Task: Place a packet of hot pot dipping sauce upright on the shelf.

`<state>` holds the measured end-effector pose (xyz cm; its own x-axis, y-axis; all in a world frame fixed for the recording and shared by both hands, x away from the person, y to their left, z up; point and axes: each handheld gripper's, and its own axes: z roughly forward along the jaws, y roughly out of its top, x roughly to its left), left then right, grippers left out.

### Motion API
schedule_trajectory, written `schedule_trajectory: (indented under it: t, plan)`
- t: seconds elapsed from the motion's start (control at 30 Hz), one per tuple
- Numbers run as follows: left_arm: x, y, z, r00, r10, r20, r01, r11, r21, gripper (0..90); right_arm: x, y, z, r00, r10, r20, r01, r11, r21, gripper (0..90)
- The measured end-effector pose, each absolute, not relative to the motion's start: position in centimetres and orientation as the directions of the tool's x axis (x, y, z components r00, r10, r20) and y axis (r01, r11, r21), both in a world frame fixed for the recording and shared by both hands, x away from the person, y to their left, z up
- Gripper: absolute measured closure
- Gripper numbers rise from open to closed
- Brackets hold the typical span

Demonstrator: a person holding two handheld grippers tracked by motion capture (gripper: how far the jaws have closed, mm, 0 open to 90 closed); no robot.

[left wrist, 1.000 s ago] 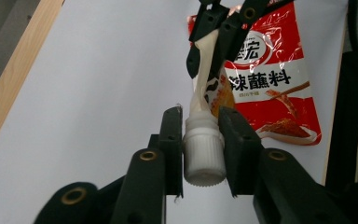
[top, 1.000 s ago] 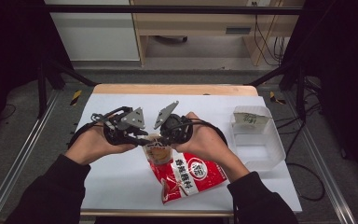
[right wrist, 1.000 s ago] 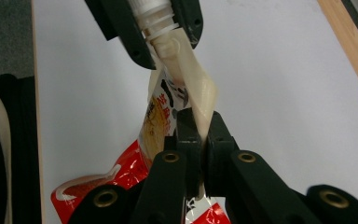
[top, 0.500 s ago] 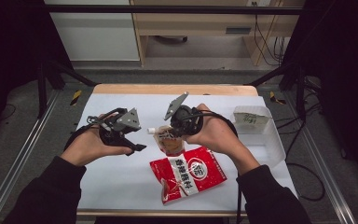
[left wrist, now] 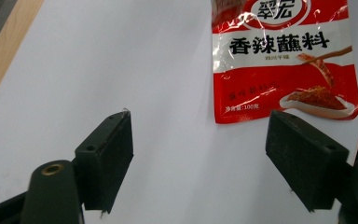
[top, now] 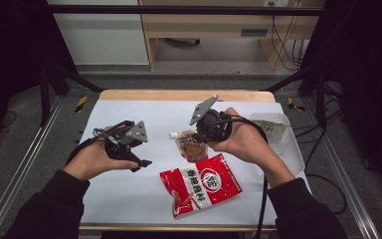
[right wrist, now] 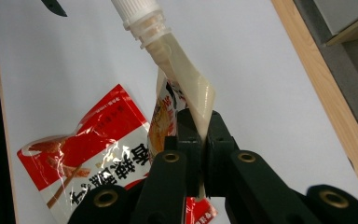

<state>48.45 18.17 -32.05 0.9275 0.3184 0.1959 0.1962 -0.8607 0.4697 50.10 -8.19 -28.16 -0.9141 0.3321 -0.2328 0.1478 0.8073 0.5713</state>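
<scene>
My right gripper is shut on the edge of a spouted sauce pouch. The pouch hangs above the white table, its white cap pointing left. A red seasoning packet lies flat below it near the front. My left gripper hovers low at the left. Its jaws have just been opening, and nothing is between them.
A clear plastic container with a small packet inside stands at the table's right side. The wooden far edge borders the white sheet. Metal rails run along both sides of the table.
The two grippers were together on the pouch; they have since parted. The right one carried the pouch right and upward. The left one let go, opened and drifted left and down.
</scene>
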Motion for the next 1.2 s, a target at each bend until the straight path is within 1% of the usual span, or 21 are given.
schedule_trajectory:
  t: [0.2,0.43,0.6,0.83,1.0,1.2]
  plan:
    - [48.1,18.5,-33.4,0.930,0.316,0.188,0.207,-0.872,0.445,19.6,49.7,-9.8,-27.2,-0.902,0.352,-0.249,0.153,0.801,0.578,87.7]
    - [48.1,19.4,-34.8,0.927,0.337,0.167,0.234,-0.864,0.446,15.3,49.4,-12.0,-26.3,-0.890,0.367,-0.273,0.152,0.801,0.579,87.7]
    - [48.1,19.9,-35.7,0.929,0.339,0.151,0.246,-0.866,0.435,12.6,49.2,-13.6,-25.5,-0.877,0.391,-0.278,0.159,0.784,0.600,87.7]
    - [48.0,20.8,-36.5,0.923,0.357,0.145,0.266,-0.863,0.429,11.6,48.8,-15.8,-24.2,-0.857,0.423,-0.294,0.169,0.770,0.615,87.7]
    - [47.9,21.4,-36.7,0.919,0.368,0.143,0.277,-0.859,0.431,11.5,48.5,-17.2,-24.0,-0.845,0.445,-0.295,0.183,0.760,0.623,87.7]
    - [47.9,22.1,-37.1,0.915,0.379,0.139,0.287,-0.853,0.437,11.5,48.3,-20.0,-24.0,-0.825,0.476,-0.304,0.209,0.758,0.618,87.7]
